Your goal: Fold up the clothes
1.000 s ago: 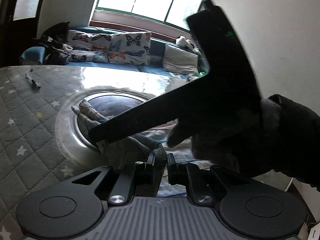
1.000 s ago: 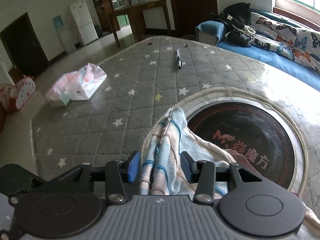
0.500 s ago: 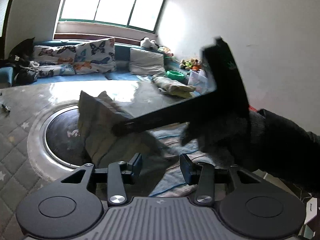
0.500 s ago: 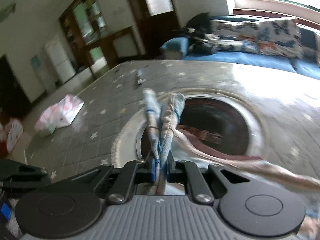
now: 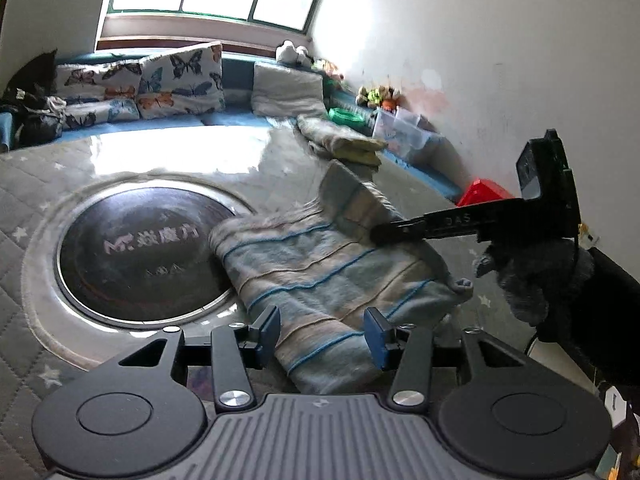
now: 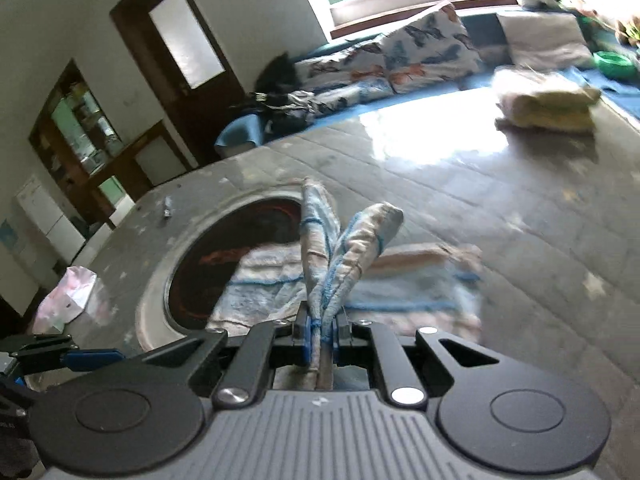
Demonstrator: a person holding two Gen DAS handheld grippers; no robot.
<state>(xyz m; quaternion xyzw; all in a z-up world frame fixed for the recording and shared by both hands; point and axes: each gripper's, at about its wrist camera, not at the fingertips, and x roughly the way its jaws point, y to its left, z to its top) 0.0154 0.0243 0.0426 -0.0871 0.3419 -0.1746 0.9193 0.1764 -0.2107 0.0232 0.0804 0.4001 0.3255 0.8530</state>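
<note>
A pale striped cloth (image 5: 332,264) with blue and tan lines lies on the grey star-quilted mat, its left edge over a round black disc (image 5: 136,248). My left gripper (image 5: 322,334) is open and empty, its fingers just above the cloth's near edge. My right gripper (image 6: 321,334) is shut on a bunched fold of the same cloth (image 6: 340,248) and holds it up above the flat part. In the left wrist view the right gripper (image 5: 384,234) comes in from the right and pinches the cloth's far corner.
A folded pile of clothes (image 5: 340,142) lies at the mat's far right, also in the right wrist view (image 6: 544,100). Butterfly cushions (image 5: 160,80) line the bench under the window. A pink bag (image 6: 66,298) lies at the mat's left edge. A red box (image 5: 480,192) stands by the wall.
My left gripper opened, let go of the cloth and drew back. My right gripper closed on the cloth and carried its fold rightward across, so the cloth now lies flatter.
</note>
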